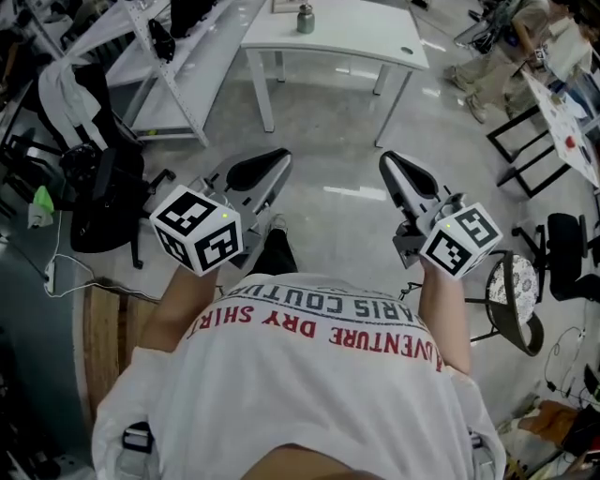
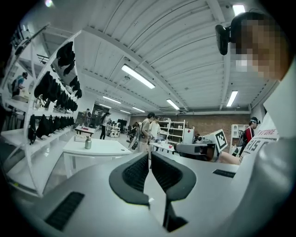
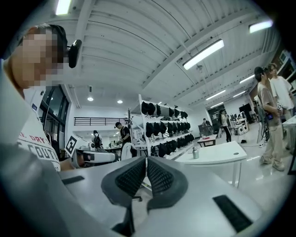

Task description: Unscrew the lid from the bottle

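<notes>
A small metal bottle (image 1: 305,19) with its lid on stands upright on a white table (image 1: 361,42) across the floor, far from both grippers. It also shows as a small bottle (image 2: 88,142) in the left gripper view and as a distant bottle (image 3: 195,153) in the right gripper view. The person holds my left gripper (image 1: 281,156) and right gripper (image 1: 386,157) at waist height, pointing toward the table. On both the left gripper (image 2: 149,155) and the right gripper (image 3: 145,159) the jaws are shut with nothing between them.
Left of the table runs a white shelf rack (image 1: 169,75) hung with black items. A black office chair (image 1: 103,197) stands at the left and a round stool (image 1: 514,291) at the right. Other people (image 1: 506,47) stand beyond the table's right end.
</notes>
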